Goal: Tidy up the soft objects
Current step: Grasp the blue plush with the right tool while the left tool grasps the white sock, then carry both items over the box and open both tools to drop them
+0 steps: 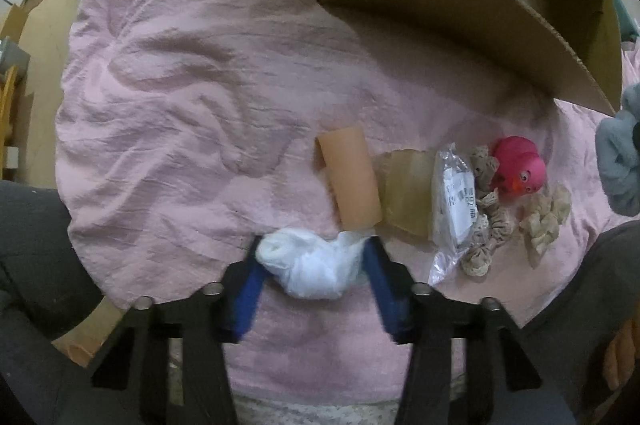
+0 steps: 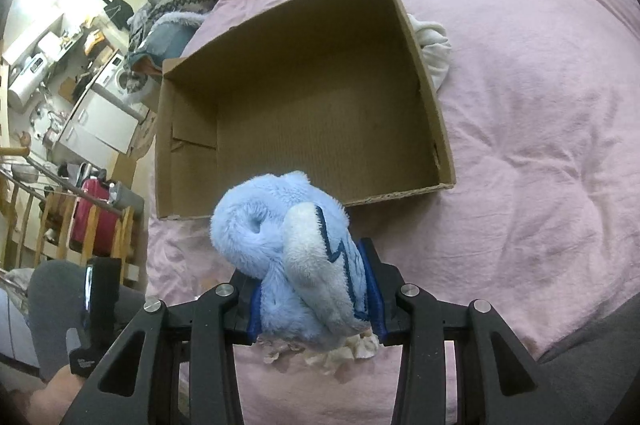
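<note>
barcode label on plastic bag (image 1: 454, 201), text illegible

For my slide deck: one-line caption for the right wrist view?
Right gripper holds a fluffy blue sock before the empty cardboard box.

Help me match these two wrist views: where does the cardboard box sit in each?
Left wrist: the cardboard box fills the upper right, seen from outside, on the pink bedcover.
Right wrist: the box sits centre, open and empty, beyond the held blue plush.
Shared landmark: the pink bedcover.

Black hand-held gripper (image 2: 316, 289), blue pads (image 2: 370, 289)
</note>
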Demonstrator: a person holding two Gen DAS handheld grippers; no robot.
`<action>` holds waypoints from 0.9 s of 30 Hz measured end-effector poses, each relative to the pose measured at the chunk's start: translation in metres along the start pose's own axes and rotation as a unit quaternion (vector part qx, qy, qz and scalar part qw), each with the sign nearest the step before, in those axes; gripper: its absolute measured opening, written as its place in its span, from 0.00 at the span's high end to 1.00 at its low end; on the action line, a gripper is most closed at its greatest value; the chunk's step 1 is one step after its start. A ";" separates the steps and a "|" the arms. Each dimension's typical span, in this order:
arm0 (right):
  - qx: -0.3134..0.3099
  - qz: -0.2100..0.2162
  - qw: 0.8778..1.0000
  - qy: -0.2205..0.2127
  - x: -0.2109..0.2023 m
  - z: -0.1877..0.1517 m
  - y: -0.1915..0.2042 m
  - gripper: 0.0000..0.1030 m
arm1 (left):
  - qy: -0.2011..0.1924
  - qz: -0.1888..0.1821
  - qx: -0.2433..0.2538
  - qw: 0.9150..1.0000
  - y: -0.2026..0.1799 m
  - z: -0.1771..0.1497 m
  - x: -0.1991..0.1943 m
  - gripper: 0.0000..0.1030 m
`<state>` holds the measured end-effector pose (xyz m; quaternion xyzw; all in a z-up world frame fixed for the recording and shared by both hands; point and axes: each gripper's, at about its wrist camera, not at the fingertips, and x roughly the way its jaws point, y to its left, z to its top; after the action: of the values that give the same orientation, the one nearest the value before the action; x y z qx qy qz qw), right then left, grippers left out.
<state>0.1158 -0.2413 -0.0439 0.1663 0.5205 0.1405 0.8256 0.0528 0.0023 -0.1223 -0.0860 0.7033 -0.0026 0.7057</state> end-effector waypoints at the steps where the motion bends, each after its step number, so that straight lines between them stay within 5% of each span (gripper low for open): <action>1: 0.000 -0.001 1.000 0.001 0.001 0.001 0.000 0.59 | 0.000 -0.003 0.001 1.000 -0.002 0.002 0.001 0.74; 7: 0.003 0.002 1.000 0.002 0.001 -0.003 -0.005 0.59 | -0.007 -0.031 0.006 0.999 -0.002 0.000 -0.015 0.79; 14: 0.008 0.015 1.000 -0.011 -0.011 -0.004 -0.008 0.59 | -0.091 -0.037 0.010 0.995 0.003 0.002 -0.079 0.79; 20: 0.009 0.027 0.999 -0.037 -0.028 0.011 -0.006 0.59 | -0.196 -0.037 0.027 0.980 -0.002 0.018 -0.131 0.79; 27: -0.012 0.018 0.996 -0.081 -0.034 0.045 0.000 0.59 | -0.270 -0.018 0.072 0.960 -0.030 0.062 -0.146 0.79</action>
<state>0.1421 -0.2612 0.0016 0.1771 0.4467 0.1479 0.8644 0.1163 -0.0019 0.0260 -0.0446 0.4829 -0.0426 0.8735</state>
